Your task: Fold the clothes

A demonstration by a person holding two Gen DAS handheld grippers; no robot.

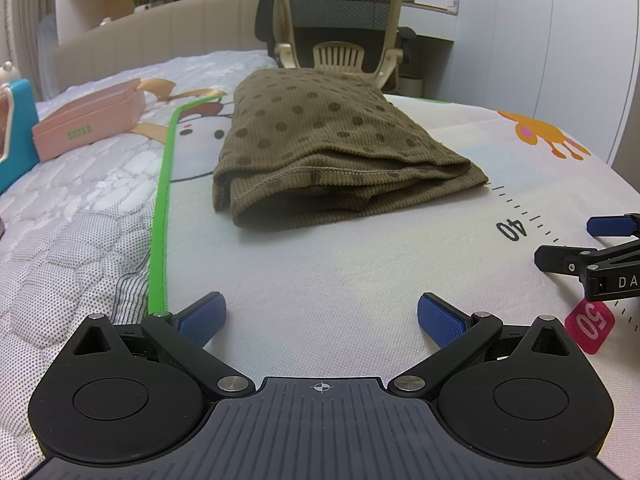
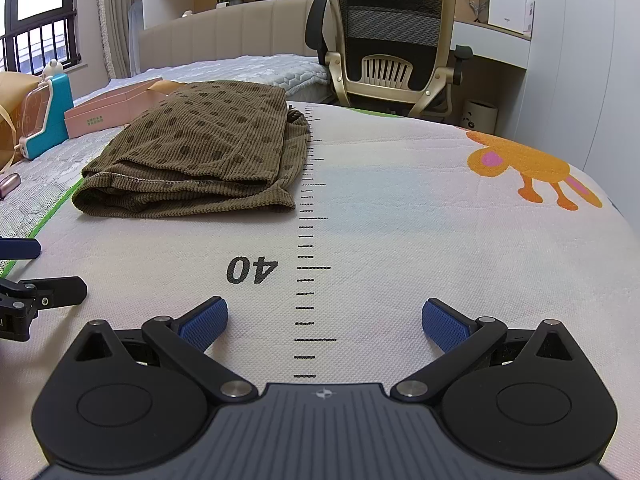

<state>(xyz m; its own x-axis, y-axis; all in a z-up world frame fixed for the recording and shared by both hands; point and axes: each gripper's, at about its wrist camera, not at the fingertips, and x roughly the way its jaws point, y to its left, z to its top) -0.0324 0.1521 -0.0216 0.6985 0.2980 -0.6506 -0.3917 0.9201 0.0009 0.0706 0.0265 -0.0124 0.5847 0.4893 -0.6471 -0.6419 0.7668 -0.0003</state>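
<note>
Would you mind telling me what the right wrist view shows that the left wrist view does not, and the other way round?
Only the right wrist view shows the window with bars, the small round bin beside the desk, and the right gripper wide open over the printed ruler.

Only the left wrist view shows the pink 50 tag, the snowman print on the mat, and the left gripper wide open, holding nothing.

Both show the folded brown dotted garment on the mat, the pink box, the office chair, the orange animal print and the 40 mark.
</note>
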